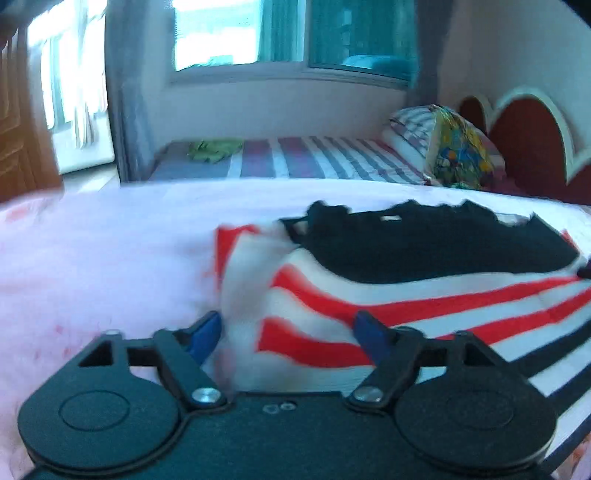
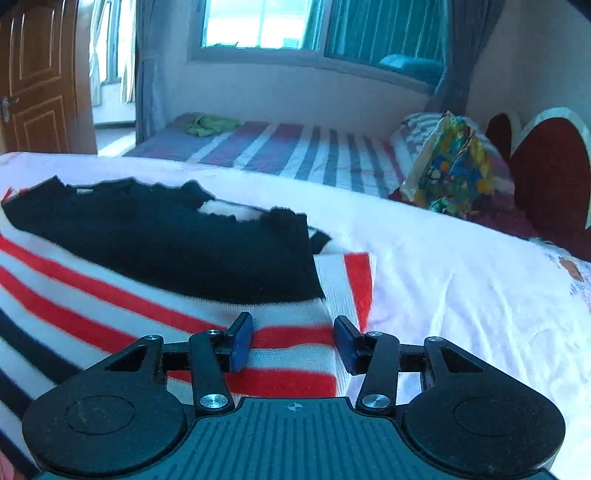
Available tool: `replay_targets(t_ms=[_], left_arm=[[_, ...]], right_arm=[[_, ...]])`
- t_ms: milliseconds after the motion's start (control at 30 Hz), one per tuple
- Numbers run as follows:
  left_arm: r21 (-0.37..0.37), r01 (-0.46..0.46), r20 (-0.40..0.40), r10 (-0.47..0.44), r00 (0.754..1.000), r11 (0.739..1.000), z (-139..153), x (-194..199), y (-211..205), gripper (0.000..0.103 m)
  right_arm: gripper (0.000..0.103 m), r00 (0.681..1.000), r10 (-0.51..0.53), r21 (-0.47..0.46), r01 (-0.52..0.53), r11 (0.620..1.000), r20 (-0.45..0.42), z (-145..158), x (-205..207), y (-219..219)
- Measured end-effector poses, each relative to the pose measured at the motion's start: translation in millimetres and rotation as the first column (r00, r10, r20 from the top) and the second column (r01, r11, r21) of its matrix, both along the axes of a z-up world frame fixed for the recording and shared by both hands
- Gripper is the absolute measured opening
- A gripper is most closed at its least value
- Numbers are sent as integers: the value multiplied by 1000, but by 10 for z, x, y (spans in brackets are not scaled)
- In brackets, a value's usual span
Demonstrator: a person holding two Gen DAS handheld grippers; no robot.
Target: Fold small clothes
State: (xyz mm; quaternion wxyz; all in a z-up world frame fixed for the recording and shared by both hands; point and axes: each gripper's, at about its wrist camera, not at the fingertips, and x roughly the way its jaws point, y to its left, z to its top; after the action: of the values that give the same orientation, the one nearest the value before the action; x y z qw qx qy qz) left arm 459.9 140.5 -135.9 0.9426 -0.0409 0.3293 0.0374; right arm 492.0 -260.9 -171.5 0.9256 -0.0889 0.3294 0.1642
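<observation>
Looking like a home bedroom: lying beyond the near pink bedspread (image 2: pixel 461 280), a bed with a striped sheet (image 2: pixel 295 151) and headboard (image 2: pixel 546 166), sitting under a curtained window (image 2: pixel 295 26), a wooden door (image 2: pixel 37 81) standing left.

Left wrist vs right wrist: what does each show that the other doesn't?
Left wrist only: the open left gripper over the sweater's left edge, nothing pinched.
Right wrist only: the brown door, and the open right gripper over the sweater's right edge.
Both: the striped sweater with its black top section, the pink bedcover, the far striped bed, the green cloth and the window.
</observation>
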Motion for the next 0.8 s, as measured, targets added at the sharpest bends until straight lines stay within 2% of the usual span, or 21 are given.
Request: replay_targets(t_ms=[33,67,133,200,267,333,367,400,467,567,633,667,700,767,800], left_arm=[[-46,-25,-8,24,1000,999,26,1,34,75],[-39,-46,9,46,999,998,99,-20,-26,72],[2,0,89,0,996,1000,262,-115,-284,74],[-19,73,113,-70,991,997,333,-113,-572,74],[-33,149,97,-145,985,988,294,-88,-893,74],[-14,214,50,-213,976,977,165,-63,-1191,74],[-2,233,17,-232,972,973,101,-69,-1288,72],[5,224,-8,-224,975,975,32,-79,-1326,72],[-5,234,19,-234,972,972,-11,-164,-1261,74],[4,228,9,-228,974,974,14,-302,-986,75],[25,170,-1,-170,985,985,21,-420,-771,76],[-2,154,2,-154,988,988,12,-477,-628,76],[-47,159,11,-159,987,986,-4,-487,-491,76],[-32,152,3,-152,988,988,47,-543,-432,74],[-28,140,0,-140,990,990,101,-538,-449,73]], right_arm=[[47,1000,-25,11,25,1000,8,55,-31,18],[47,999,-29,27,28,999,27,122,-95,70],[47,998,30,64,-34,997,62,255,-252,225],[47,992,110,52,-114,992,62,294,-397,499],[47,985,169,60,-171,984,34,260,-497,763],[47,980,198,59,-198,978,7,192,-588,941],[39,979,204,53,-203,978,-7,147,-633,1005],[38,981,192,27,-192,981,-26,91,-681,1066],[38,983,185,16,-184,983,-20,34,-702,1037],[38,991,132,-12,-132,991,-16,49,-760,816],[39,997,66,-9,-66,998,-32,46,-783,548],[50,998,43,-5,-43,999,-41,50,-785,391],[55,999,16,4,-16,1000,-49,56,-788,300],[55,997,-22,33,25,999,-73,127,-811,210],[54,998,-33,42,35,999,-55,203,-874,224]])
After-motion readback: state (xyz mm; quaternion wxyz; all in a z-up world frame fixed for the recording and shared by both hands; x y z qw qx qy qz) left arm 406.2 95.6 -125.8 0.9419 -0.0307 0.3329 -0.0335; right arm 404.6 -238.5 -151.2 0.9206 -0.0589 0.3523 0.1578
